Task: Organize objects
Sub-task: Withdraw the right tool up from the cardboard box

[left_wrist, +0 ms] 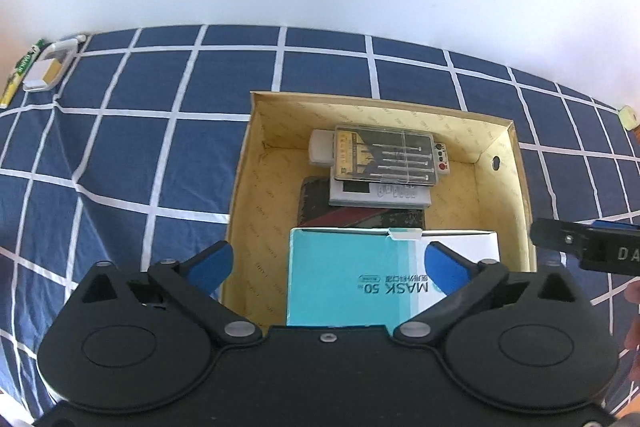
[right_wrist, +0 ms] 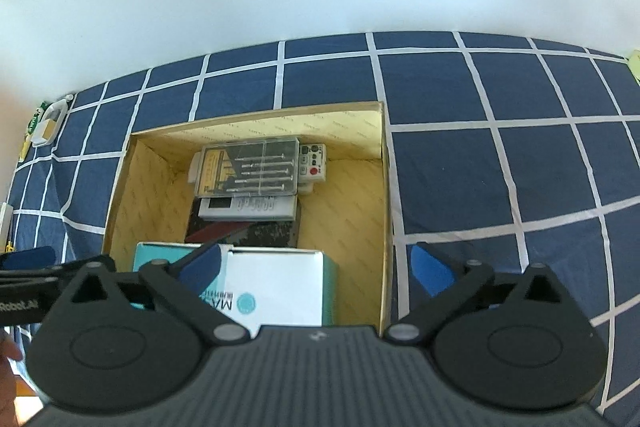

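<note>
Two hand-held grippers hang over an open cardboard box (left_wrist: pixel 504 163) on a table spread with a blue, white-gridded cloth (left_wrist: pixel 132 155). Left hand-held gripper (left_wrist: pixel 326 263): fingers spread wide, nothing between them, above a teal-and-white mask box (left_wrist: pixel 352 275) at the near end of the cardboard box. Right hand-held gripper (right_wrist: pixel 316 267): likewise spread and empty, straddling the cardboard box's right wall. Toward the far wall, a clear screwdriver case (left_wrist: pixel 384 155) tops a stack, over a white device with a red button (right_wrist: pixel 314 163) and a grey calculator-like item (left_wrist: pixel 380 193); a dark flat object (right_wrist: pixel 260 233) lies beneath. A small clear container (left_wrist: pixel 48 67) sits at the table's far-left corner.
</note>
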Available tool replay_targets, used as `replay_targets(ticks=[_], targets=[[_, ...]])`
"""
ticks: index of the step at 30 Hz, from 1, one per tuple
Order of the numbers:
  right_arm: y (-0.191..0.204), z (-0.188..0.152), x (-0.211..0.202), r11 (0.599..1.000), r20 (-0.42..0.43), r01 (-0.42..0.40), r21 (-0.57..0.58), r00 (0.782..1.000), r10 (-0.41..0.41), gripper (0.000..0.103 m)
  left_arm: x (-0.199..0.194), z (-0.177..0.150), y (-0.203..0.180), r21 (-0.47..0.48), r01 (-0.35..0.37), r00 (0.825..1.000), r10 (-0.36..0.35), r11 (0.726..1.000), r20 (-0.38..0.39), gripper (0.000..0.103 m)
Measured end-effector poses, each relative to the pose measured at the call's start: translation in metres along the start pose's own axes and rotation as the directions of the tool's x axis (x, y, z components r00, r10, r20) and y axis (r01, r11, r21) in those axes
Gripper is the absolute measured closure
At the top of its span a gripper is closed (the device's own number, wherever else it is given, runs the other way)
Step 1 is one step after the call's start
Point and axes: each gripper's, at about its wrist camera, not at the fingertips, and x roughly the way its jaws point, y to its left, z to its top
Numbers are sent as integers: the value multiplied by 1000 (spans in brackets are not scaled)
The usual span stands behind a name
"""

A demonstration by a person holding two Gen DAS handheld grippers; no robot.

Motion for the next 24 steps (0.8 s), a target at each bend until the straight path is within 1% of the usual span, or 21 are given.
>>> replay_targets(ticks=[6, 13, 24], targets=[[-2, -14, -12, 1000, -4, 5, 2, 1000, -5, 0, -13, -9, 3, 12, -12, 1000, 12, 1000, 1, 0], [-3, -26, -23, 1000, -3, 14, 4, 1000, -14, 0, -22, -17, 3, 24, -48, 999, 48, 999, 10, 0], [-9, -38, -36, 999, 9, 41, 9, 999, -41, 0, -32, -29, 7, 28, -45, 999, 44, 999, 9, 0]])
